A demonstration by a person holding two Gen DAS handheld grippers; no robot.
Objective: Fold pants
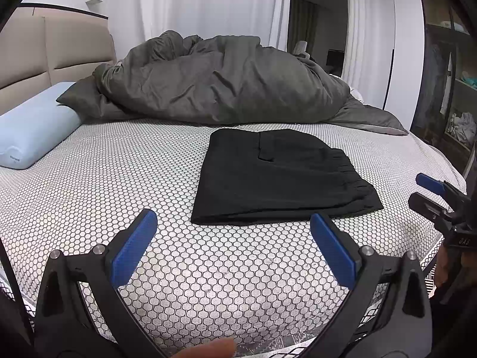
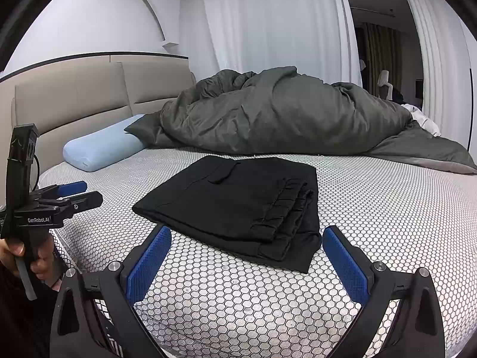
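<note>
Black pants (image 1: 277, 179) lie folded into a compact stack on the bed's honeycomb-patterned sheet (image 1: 119, 185); they also show in the right wrist view (image 2: 238, 205), elastic waistband facing me. My left gripper (image 1: 234, 220) is open and empty, hovering just short of the stack's near edge. My right gripper (image 2: 246, 234) is open and empty, its blue pads either side of the stack's near corner without touching. The right gripper shows at the left view's right edge (image 1: 432, 191); the left gripper shows at the right view's left edge (image 2: 74, 194).
A crumpled grey duvet (image 1: 220, 80) is heaped along the far side of the bed. A light blue pillow (image 1: 32, 131) lies at the left by the beige headboard (image 1: 53, 47). White curtains and a dark shelf unit (image 1: 447, 89) stand behind.
</note>
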